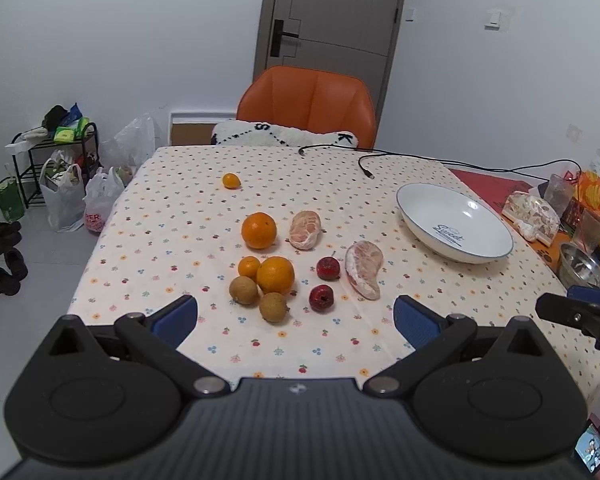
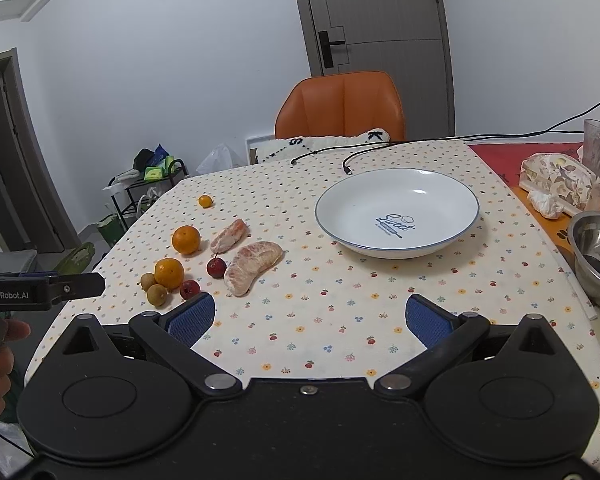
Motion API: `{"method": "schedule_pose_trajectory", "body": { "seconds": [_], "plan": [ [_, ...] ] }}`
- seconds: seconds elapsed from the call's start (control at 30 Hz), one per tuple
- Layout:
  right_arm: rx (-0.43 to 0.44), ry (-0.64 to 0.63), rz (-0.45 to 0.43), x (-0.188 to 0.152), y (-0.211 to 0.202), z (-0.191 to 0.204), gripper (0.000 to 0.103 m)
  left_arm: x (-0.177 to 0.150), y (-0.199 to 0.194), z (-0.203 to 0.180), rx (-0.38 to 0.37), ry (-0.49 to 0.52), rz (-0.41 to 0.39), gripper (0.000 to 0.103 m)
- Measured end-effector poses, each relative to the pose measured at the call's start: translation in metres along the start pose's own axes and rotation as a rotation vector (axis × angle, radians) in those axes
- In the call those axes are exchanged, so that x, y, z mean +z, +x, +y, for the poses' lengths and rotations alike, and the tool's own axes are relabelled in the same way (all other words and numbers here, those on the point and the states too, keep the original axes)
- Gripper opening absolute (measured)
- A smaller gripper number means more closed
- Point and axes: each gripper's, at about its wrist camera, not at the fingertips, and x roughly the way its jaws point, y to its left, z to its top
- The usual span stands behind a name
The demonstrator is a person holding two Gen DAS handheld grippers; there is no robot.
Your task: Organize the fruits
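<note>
Fruit lies loose on the flowered tablecloth (image 1: 300, 344): two large oranges (image 1: 259, 230) (image 1: 275, 275), a small orange (image 1: 249, 267), a tiny one (image 1: 231, 181) farther back, two brown round fruits (image 1: 243, 290), two red fruits (image 1: 321, 298) and two peeled pomelo segments (image 1: 363, 274) (image 1: 305, 229). The white plate (image 1: 416, 220) (image 2: 452, 232) sits to the right with nothing in it. My left gripper (image 1: 296, 320) is open, just short of the fruit cluster. My right gripper (image 2: 308, 318) is open over bare cloth, nearer than the plate, with the pomelo segment (image 2: 252, 268) to its left.
Black cables (image 1: 364, 168) trail across the far edge. A steel bowl (image 2: 598, 256), a glass (image 2: 598, 148) and packets (image 2: 556, 184) crowd the right side. An orange chair (image 1: 306, 106) stands behind the table. Bags and a rack (image 1: 56, 168) are on the floor at left.
</note>
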Motion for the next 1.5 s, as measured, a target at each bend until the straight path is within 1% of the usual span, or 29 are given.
{"method": "schedule_pose_trajectory", "body": {
  "seconds": [0.2,0.33,0.5,0.6,0.73,0.9,0.97,1.0,1.07,1.13,1.17,1.3,1.37,1.5],
  "plan": [
    [0.010,0.007,-0.003,0.001,0.006,-0.003,0.103,-0.001,0.007,-0.003,-0.008,0.005,0.002,0.103],
    [0.021,0.020,0.006,0.003,0.015,-0.006,0.103,-0.002,0.015,0.000,-0.022,-0.021,0.013,0.103],
    [0.038,0.043,0.006,0.007,0.029,-0.011,0.103,-0.003,0.023,0.001,-0.015,-0.036,-0.017,0.103],
    [0.065,0.065,0.012,0.008,0.039,-0.013,0.103,-0.004,0.030,0.004,-0.010,-0.052,-0.021,0.101],
    [0.092,0.063,0.017,0.008,0.051,-0.010,0.103,-0.007,0.039,0.010,-0.006,-0.070,-0.016,0.101],
    [0.119,0.051,0.029,0.008,0.066,-0.003,0.102,-0.012,0.052,0.016,-0.003,-0.083,0.006,0.090],
    [0.128,0.052,0.034,0.009,0.071,-0.001,0.101,-0.014,0.057,0.018,-0.003,-0.081,0.012,0.082],
    [0.133,0.053,0.036,0.009,0.074,-0.001,0.099,-0.014,0.058,0.018,-0.001,-0.080,0.015,0.080],
    [0.145,0.055,0.046,0.010,0.080,0.001,0.094,-0.015,0.063,0.020,0.000,-0.082,0.025,0.070],
    [0.157,0.055,0.055,0.011,0.086,0.004,0.090,-0.015,0.067,0.022,0.000,-0.090,0.035,0.064],
    [0.163,0.051,0.060,0.011,0.090,0.006,0.089,-0.015,0.070,0.023,-0.001,-0.093,0.038,0.062],
    [0.178,0.033,0.082,0.011,0.103,0.014,0.083,-0.016,0.080,0.025,0.015,-0.091,0.042,0.061],
    [0.183,0.030,0.098,0.011,0.112,0.018,0.080,-0.016,0.085,0.027,0.014,-0.100,0.049,0.053],
    [0.185,0.035,0.132,0.013,0.130,0.024,0.076,-0.015,0.094,0.029,0.011,-0.114,0.054,0.050]
  ]
}}
